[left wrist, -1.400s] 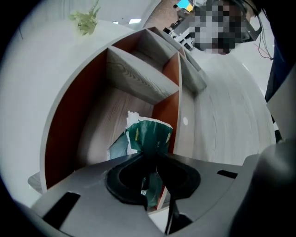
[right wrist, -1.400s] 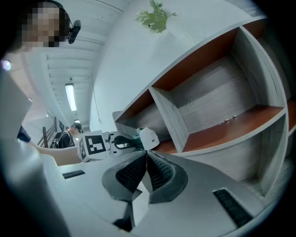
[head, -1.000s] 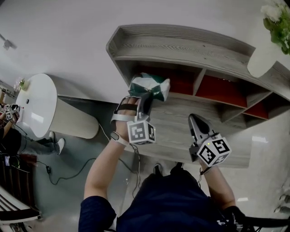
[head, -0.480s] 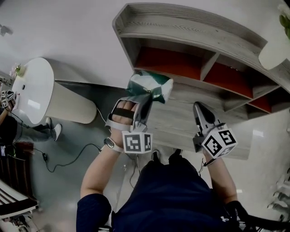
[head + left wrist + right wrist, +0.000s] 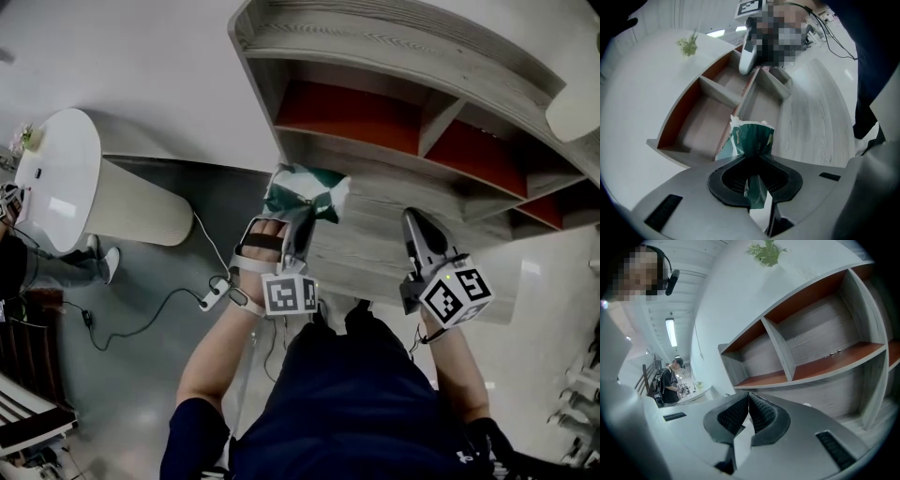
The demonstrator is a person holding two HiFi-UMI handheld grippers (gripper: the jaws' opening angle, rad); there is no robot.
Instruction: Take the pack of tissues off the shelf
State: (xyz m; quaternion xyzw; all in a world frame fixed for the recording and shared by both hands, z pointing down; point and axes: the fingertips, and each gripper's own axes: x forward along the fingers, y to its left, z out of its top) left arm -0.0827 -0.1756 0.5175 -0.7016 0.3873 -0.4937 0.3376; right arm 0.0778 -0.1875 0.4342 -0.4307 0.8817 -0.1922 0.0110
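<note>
Now your left gripper [image 5: 298, 223] has drawn the pack of tissues [image 5: 307, 192] back out of the left compartment of the shelf [image 5: 375, 58]. A second ago the pack sat at that opening. It now hangs just beyond your jaws, in front of the lower front panel [image 5: 375, 253]. Those jaws pinch the green wrapper at its gathered middle, with the bulk of the pack ahead of the tips. Your right gripper [image 5: 419, 225] has stayed close to the panel, jaws pressed together with nothing between them.

Well left of the left jaws stands a white rounded counter [image 5: 56, 187], and a cable [image 5: 141, 323] trails over the floor beside it. Ahead of both grippers run the red-backed compartments, split by an upright divider [image 5: 433, 127]. A white vase [image 5: 577, 103] sits on the shelf top, far right of the right jaws.

Open floor lies left of the pack, and the shelf's left end wall stands near it.
</note>
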